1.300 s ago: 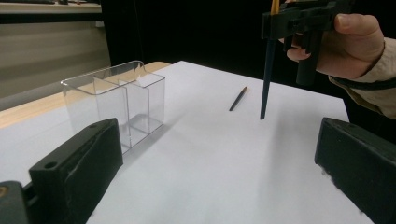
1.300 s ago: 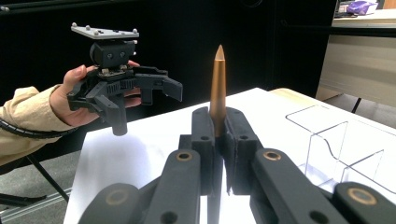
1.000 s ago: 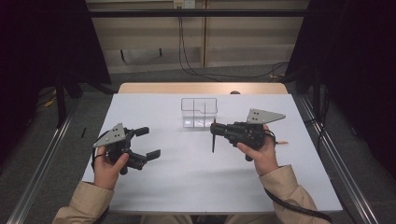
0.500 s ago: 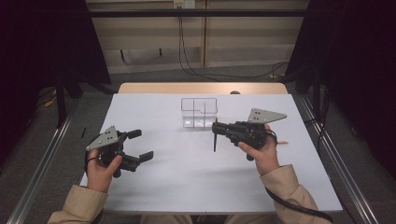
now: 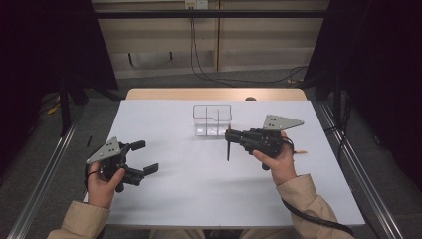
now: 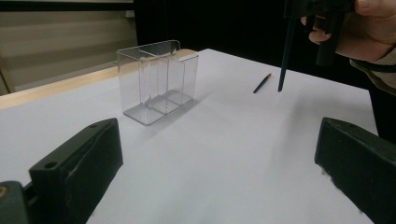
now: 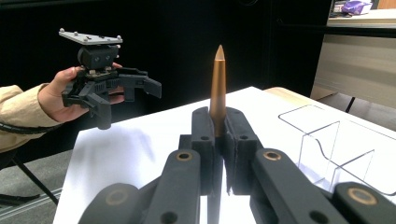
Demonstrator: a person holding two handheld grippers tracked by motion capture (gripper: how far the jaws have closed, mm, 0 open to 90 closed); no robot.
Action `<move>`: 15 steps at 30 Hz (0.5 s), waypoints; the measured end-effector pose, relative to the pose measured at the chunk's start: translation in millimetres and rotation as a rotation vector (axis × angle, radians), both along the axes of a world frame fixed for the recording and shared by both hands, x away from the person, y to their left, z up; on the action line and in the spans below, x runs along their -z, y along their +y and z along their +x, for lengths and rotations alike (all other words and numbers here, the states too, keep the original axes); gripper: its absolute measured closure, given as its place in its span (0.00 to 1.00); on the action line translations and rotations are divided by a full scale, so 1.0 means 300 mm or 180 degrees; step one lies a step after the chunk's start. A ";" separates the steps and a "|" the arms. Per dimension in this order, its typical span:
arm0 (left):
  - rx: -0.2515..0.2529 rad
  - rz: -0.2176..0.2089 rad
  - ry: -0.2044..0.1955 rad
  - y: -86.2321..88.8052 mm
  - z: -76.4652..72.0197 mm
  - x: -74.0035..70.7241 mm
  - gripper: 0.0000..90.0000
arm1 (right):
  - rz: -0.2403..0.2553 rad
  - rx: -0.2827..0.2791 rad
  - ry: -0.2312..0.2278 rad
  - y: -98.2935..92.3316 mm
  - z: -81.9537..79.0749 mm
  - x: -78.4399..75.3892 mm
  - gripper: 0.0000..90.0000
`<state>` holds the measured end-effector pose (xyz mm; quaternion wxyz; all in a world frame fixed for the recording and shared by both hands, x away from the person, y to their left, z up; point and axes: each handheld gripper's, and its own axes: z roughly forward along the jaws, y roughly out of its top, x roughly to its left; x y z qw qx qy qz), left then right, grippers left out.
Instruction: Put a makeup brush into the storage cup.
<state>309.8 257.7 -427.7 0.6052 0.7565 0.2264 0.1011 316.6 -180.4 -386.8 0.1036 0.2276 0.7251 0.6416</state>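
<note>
Right gripper (image 5: 229, 135), centre-right of the high view, is clamping its black jaws together on one slim pen (image 5: 228, 149). The pen is hanging down from the jaws towards the white table (image 5: 199, 199). In the right gripper view the pen's end (image 7: 218, 88) is showing as a smooth copper-coloured cone, standing upright at frame centre, pinched between matte, slightly rough pads.

Left gripper (image 5: 144, 157), lower left of the high view, is holding its jaws wide apart with nothing between them; two blunt black blocks are framing the bottom corners of the left gripper view.

One clear plastic holder (image 5: 212, 119), boxy, thin-walled and glossy, divided into compartments, is standing upper centre on the table, just beside the pen.

A second thin stick (image 6: 262, 83), dark with an orange tip, is lying flat on the table near the pen in the left gripper view.
</note>
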 end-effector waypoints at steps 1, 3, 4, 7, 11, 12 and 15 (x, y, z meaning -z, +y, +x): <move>-0.0018 -0.0003 0.0003 0.003 -0.002 0.001 0.01 | 0.0004 0.0002 0.0005 0.002 0.001 0.000 0.93; -0.0015 0.0003 0.0003 0.014 -0.004 0.003 0.01 | 0.0001 0.0003 0.0002 0.003 0.002 0.002 0.93; -0.0031 0.0000 0.0009 0.017 -0.007 0.004 0.01 | 0.0003 0.0002 0.0002 0.003 0.004 0.002 0.93; -0.0061 0.0019 0.0019 0.028 -0.011 0.007 0.01 | 0.0008 0.0017 0.0012 0.002 0.009 0.006 0.93; -0.0066 0.0042 0.0016 0.030 -0.014 0.015 0.00 | 0.0005 0.0030 0.0010 0.001 0.015 0.008 0.93; -0.0066 0.0056 0.0019 0.030 -0.014 0.016 0.00 | 0.0009 0.0035 0.0011 0.001 0.017 0.008 0.93; -0.0068 0.0055 0.0020 0.032 -0.016 0.019 0.00 | 0.0009 0.0046 0.0005 0.000 0.024 0.006 0.93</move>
